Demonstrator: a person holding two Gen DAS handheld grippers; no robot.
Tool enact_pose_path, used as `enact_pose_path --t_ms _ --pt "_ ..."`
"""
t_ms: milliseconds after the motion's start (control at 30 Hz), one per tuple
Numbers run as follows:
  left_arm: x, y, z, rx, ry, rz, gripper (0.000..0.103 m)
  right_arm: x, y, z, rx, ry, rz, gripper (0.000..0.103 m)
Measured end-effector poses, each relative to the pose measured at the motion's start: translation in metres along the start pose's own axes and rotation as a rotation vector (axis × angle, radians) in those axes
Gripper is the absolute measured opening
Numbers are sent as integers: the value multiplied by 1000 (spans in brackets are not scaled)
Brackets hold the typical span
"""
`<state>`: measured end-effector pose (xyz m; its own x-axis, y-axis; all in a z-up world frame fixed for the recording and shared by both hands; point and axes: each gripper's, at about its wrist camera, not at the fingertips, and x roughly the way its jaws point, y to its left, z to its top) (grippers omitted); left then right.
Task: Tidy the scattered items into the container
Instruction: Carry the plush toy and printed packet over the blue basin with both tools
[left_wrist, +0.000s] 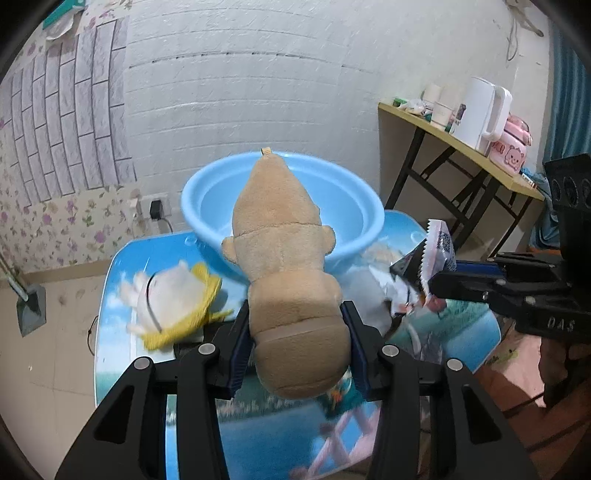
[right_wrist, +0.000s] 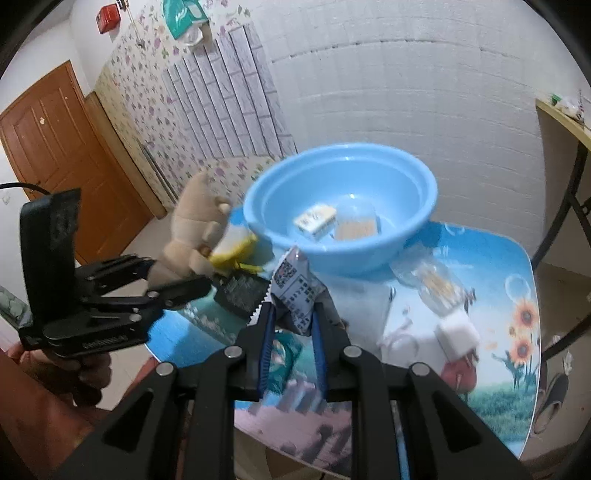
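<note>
I have the tan plush toy (left_wrist: 291, 280) pinched between the pads of my left gripper (left_wrist: 297, 347), its far end reaching out over the near rim of the blue basin (left_wrist: 192, 206), which sits straight ahead of that gripper on the picture-printed table (left_wrist: 118, 280). My right gripper (right_wrist: 291, 325) is clamped on a crinkled snack packet (right_wrist: 295, 295) with a QR code and a serrated edge, held up above the table just short of the basin (right_wrist: 343, 240). Inside the basin lie a small yellow-and-white box (right_wrist: 316, 219) and a clear tub of toothpicks (right_wrist: 358, 223). Left of my left gripper, a white and yellow plush (left_wrist: 173, 302) rests on the table. Ahead and right of my right gripper lie a clear plastic packet (right_wrist: 432, 280) and a white block (right_wrist: 456, 334), close together.
</note>
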<state>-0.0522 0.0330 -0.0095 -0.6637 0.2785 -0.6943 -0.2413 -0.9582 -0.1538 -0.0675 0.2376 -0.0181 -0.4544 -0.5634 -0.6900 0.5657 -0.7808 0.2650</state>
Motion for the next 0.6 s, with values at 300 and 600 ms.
enact_pose_path --t_ms 300,600 --pt "31 -1 33 32 1 -14 45 17 -12 30 -2 -18 -19 19" --pt "66 8 49 21 26 -21 46 38 -30 51 24 -26 -46 19"
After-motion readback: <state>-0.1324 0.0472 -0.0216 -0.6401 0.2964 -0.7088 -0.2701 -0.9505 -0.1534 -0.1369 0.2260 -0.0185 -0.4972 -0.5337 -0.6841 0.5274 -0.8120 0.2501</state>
